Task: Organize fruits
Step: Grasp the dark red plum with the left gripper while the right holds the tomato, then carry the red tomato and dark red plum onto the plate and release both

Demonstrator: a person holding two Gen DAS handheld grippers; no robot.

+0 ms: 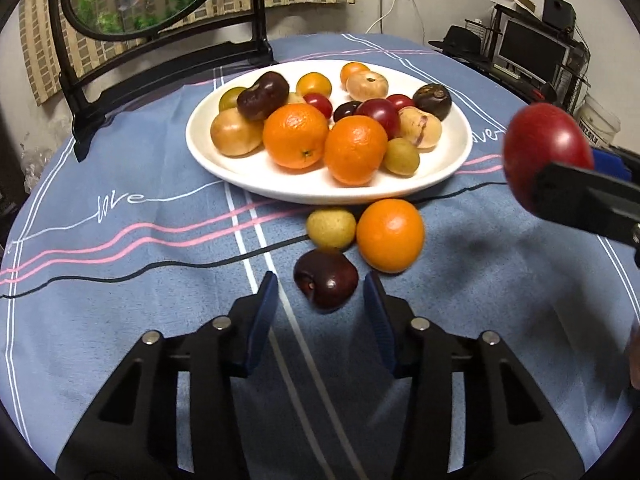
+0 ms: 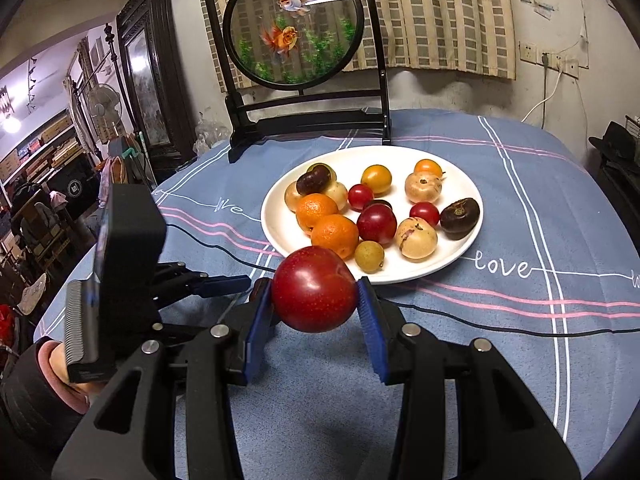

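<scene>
A dark red plum point(image 1: 326, 280) lies on the blue tablecloth between the fingertips of my left gripper point(image 1: 320, 282). A small gap shows on each side of it, so the pads do not press it. Just beyond it lie an orange point(image 1: 390, 235) and a small yellow-green fruit point(image 1: 331, 228), both in front of the white plate point(image 1: 208, 152). The plate holds several oranges, plums and pale fruits. My right gripper point(image 2: 316, 294) is shut on a bright red plum point(image 2: 314, 290), held above the cloth near the plate point(image 2: 276, 236); this red plum point(image 1: 546, 160) also shows at the right edge.
A round goldfish screen in a black stand point(image 2: 294, 28) rises behind the plate. A thin black cable point(image 1: 160, 266) crosses the cloth. The left gripper's body point(image 2: 124, 264) and a hand point(image 2: 60, 364) sit close to the left of my right gripper. The round table's edge curves away on both sides.
</scene>
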